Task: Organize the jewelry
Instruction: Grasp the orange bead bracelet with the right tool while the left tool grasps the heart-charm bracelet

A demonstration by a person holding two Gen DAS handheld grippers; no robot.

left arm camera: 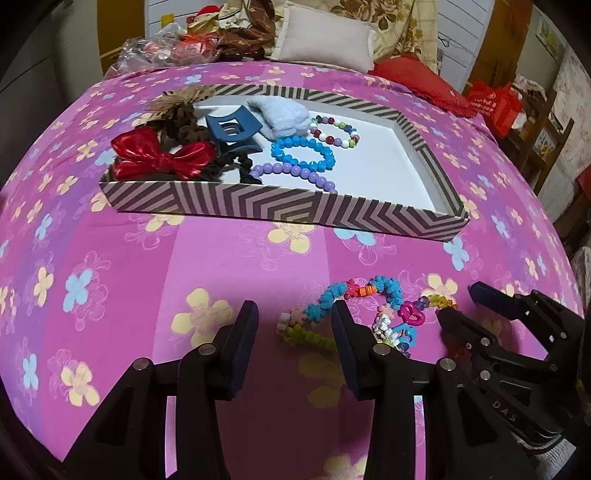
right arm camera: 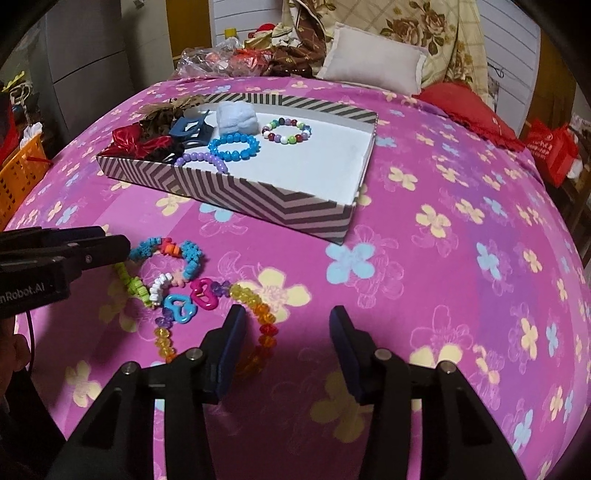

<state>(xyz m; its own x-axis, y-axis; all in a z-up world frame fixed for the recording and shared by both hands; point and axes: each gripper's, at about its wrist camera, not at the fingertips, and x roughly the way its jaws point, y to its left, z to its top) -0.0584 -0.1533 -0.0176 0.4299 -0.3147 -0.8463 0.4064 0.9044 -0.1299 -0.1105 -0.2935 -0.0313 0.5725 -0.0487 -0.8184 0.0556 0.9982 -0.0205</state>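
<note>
A chevron-striped box (left arm camera: 258, 208) (right arm camera: 258, 199) lies on the pink flowered bedspread. It holds a blue bead bracelet (left arm camera: 303, 153) (right arm camera: 233, 147), a purple one (left arm camera: 295, 173) (right arm camera: 202, 159), a multicolour one (left arm camera: 334, 131) (right arm camera: 286, 130), a red bow (left arm camera: 162, 155), a blue hair claw (left arm camera: 232, 129) and scrunchies. Two loose pieces lie near the grippers: a fuzzy blue-green bracelet (left arm camera: 351, 291) (right arm camera: 166, 254) and a bead bracelet with heart charms (left arm camera: 406, 317) (right arm camera: 221, 306). My left gripper (left arm camera: 295, 325) (right arm camera: 110, 240) is open, empty, over the fuzzy bracelet's end. My right gripper (right arm camera: 286, 332) (left arm camera: 458, 299) is open, empty, beside the bead bracelet.
Pillows (left arm camera: 325, 44) and piled clothes (left arm camera: 236, 33) sit at the bed's far end. An orange basket (right arm camera: 18, 177) stands off the left edge, red bags (right arm camera: 550, 151) off the right.
</note>
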